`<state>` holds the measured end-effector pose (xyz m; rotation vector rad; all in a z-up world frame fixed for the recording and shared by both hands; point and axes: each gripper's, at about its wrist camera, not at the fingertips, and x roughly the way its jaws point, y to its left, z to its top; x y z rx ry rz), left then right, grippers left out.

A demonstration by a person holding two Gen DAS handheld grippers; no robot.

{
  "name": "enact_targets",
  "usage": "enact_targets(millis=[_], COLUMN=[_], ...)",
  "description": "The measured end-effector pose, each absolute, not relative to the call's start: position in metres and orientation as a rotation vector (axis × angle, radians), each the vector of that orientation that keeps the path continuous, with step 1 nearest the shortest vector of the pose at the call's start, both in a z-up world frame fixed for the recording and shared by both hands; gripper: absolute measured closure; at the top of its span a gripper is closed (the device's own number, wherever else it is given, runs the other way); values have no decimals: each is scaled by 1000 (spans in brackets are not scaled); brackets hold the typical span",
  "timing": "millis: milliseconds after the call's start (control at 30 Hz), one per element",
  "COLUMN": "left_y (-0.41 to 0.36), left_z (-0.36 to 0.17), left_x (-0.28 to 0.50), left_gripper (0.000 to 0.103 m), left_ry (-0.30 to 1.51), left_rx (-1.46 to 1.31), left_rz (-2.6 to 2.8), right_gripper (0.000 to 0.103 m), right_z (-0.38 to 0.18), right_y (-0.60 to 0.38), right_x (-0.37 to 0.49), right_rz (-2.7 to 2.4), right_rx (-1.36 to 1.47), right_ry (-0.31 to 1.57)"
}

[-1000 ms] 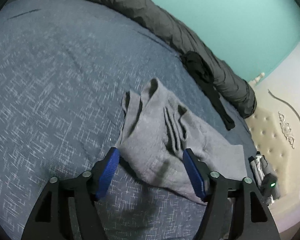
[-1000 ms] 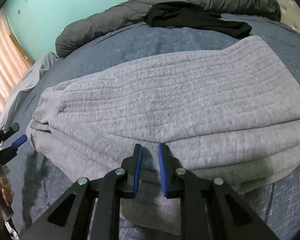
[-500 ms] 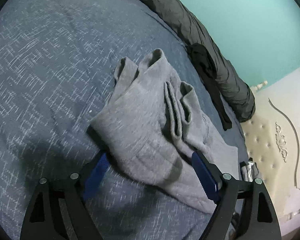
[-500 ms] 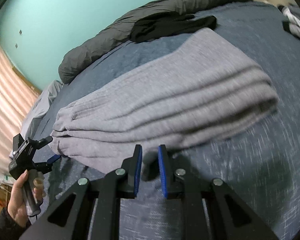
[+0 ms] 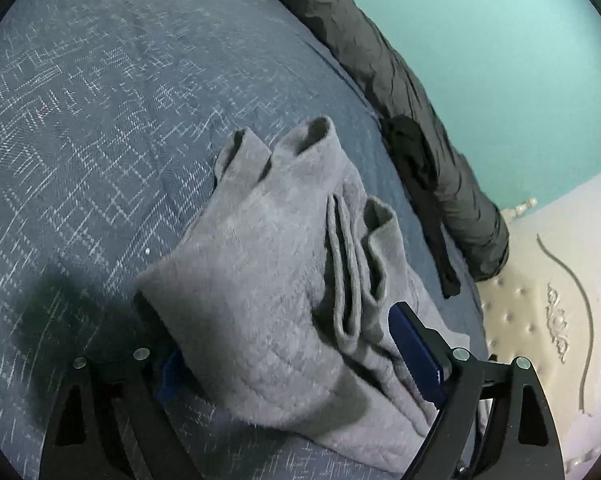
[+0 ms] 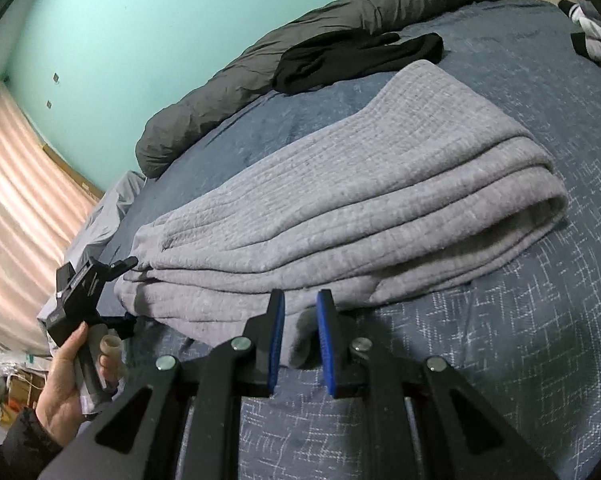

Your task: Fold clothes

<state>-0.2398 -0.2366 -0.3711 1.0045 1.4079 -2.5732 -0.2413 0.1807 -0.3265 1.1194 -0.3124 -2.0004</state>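
Left claw [image 5: 284, 336]: wide open, its jaws having just been opening. It straddles the near end of the grey quilted garment [image 5: 268, 280], which lies between the blue pads. The right-hand pad [image 5: 416, 352] stands just beside the stacked fold edges. The other pad is largely hidden under the overhanging cloth, and neither visibly presses on it.

Right claw [image 6: 300, 320]: closed to a narrow gap on a small tongue of the same garment's long near edge, which is drawn out from the hem line and runs between the two blue pads.

In the right wrist view the garment lies folded lengthwise into several layers on the dark blue bedspread with a white dash pattern [image 6: 520, 340]. A rounded fold is at its right end. Its other end reaches the left claw, which is seen there from the side and is held by the person's left hand [image 6: 60, 384].

In the left wrist view that end shows two open tube-like cuffs on the far side and a group of narrow upright pleats nearer the claw.

Beyond the garment and apart from it, a crumpled black piece of clothing [image 6: 352, 60] rests partly on the bedspread and partly against a long dark grey rolled duvet [image 6: 228, 92]. The duvet runs along the turquoise wall [image 6: 160, 20].

A cream tufted headboard [image 5: 520, 320] closes the bed's far end, and a black-and-white striped cloth [image 6: 596, 44] lies near it. A peach pleated curtain [image 6: 16, 208] hangs to the left of the wall.
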Motion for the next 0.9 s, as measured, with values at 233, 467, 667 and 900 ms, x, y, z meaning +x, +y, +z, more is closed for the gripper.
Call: enact_targets(millis=[233, 467, 667, 900], left_y=[-236, -237, -231, -217], left_z=[-371, -366, -348, -316], left_x=[-243, -241, -242, -242], left_gripper=[20, 59, 69, 75], left_ry=[1410, 1428, 1435, 1364], left_rx=[973, 977, 946, 891], left_rz=[-2583, -2628, -2680, -2767], right_gripper=[87, 87, 87, 87], right_z=[-319, -322, -317, -313], right_y=[181, 190, 198, 218], right_x=[-242, -248, -250, -258], right_rz=[-1987, -1970, -1992, -2027], right_rx=[1092, 1108, 1082, 1053], right_ry=[-313, -394, -422, -460])
